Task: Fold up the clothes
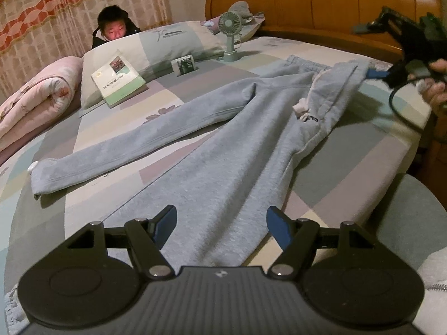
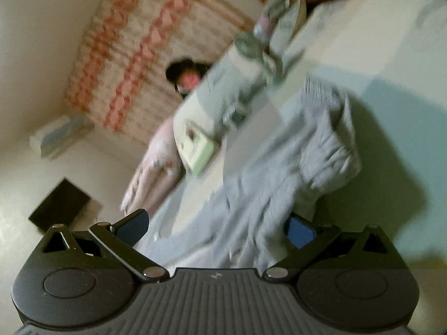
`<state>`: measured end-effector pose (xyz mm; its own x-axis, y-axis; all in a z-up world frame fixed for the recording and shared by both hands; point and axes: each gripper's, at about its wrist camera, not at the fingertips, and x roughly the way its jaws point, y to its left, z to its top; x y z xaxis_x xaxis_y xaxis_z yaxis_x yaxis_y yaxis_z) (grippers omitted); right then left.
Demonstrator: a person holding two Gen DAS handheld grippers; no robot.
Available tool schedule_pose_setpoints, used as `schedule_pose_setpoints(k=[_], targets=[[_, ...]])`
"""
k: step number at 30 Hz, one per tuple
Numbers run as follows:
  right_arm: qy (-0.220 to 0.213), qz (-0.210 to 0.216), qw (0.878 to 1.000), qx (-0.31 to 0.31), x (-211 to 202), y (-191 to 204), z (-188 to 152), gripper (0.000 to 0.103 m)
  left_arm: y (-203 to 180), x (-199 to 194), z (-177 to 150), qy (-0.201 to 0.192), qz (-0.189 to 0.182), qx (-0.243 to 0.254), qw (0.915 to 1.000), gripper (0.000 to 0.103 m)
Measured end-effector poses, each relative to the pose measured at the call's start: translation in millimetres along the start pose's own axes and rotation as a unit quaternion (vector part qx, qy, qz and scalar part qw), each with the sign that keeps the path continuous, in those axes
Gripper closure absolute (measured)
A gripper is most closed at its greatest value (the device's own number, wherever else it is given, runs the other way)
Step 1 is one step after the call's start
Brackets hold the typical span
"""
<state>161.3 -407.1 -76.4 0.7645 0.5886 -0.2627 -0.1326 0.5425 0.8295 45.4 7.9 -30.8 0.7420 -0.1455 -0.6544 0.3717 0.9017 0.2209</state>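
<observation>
My left gripper (image 1: 220, 224) hangs with its jaws spread apart and nothing pinched between them; the cuff end of one leg of the grey sweatpants (image 1: 223, 150) lies on the bed just beneath the blue pads (image 1: 275, 227). My right gripper (image 2: 220, 230) is at the far end of the same garment: the waistband fabric bunches up between its fingers and drapes over the right-hand blue pad (image 2: 301, 233), while the other finger stands clear to the left, so the jaws are wide and I cannot tell whether they truly pinch the cloth. In the left wrist view that gripper sits at the waistband's edge, a blue fingertip touching the fabric, with my hand (image 1: 435, 83) behind it.

The sweatpants stretch across the patchwork bedsheet (image 1: 349, 173), one leg towards me, the other splayed off to the left. Beyond them a book (image 1: 118, 79) leans on a pillow (image 1: 167, 44), a small box (image 1: 185, 65) and a green desk fan (image 1: 229, 35) stand near it, a pink quilt (image 1: 39, 97) is rolled at the left, and a person (image 1: 113, 26) sits behind the pillow before a patterned curtain (image 1: 56, 8). The right wrist view is blurred.
</observation>
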Motion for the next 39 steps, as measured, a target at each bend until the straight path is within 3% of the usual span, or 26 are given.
schedule_pose_setpoints(k=[5,10,12,15,17,21,23,25,28,33,39], targets=[[0.042,-0.061,0.997,0.028,24.6,-30.3,-28.8,0.001,1.3,0.0,-1.1,0.004,0.004,0.002,1.0000,0.031],[0.008,-0.046,0.998,0.036,14.0,-40.6,-29.9,0.004,1.7,1.1,-3.0,0.006,0.007,-0.002,1.0000,0.031],[-0.016,-0.036,0.998,0.051,8.2,-49.7,-30.0,0.010,0.6,0.9,-3.5,0.004,0.006,-0.001,1.0000,0.031],[-0.043,-0.036,0.996,0.066,-1.2,-64.8,-33.6,0.036,-1.0,-0.3,-4.3,0.002,0.004,0.003,1.0000,0.031],[-0.051,-0.038,0.995,0.075,-5.6,-74.9,-36.4,0.062,-2.1,-1.2,-4.6,0.001,0.005,0.006,1.0000,0.031],[-0.063,-0.043,0.994,0.080,-18.7,-76.9,-40.0,0.070,-1.3,-1.8,-5.0,0.004,0.009,0.010,0.9999,0.031],[-0.072,-0.039,0.995,0.065,-27.0,-65.9,-38.3,0.084,-1.5,-1.2,-4.6,0.006,0.012,0.015,0.9998,0.031],[-0.081,-0.029,0.995,0.054,-38.8,-53.4,-33.7,0.090,-2.0,0.5,-4.8,0.010,0.014,0.021,0.9996,0.031],[-0.088,-0.035,0.995,0.032,-54.0,-35.3,-23.3,0.092,-4.8,1.3,-6.2,0.012,0.016,0.030,0.9993,0.031],[-0.063,-0.075,0.995,0.008,-79.8,-25.9,-15.7,0.093,-7.6,1.7,-8.5,0.015,0.011,0.036,0.9992,0.031],[-0.009,-0.168,0.986,0.008,-79.2,-45.9,-26.7,0.088,-8.9,5.5,-9.2,0.020,0.010,0.044,0.9988,0.031]])
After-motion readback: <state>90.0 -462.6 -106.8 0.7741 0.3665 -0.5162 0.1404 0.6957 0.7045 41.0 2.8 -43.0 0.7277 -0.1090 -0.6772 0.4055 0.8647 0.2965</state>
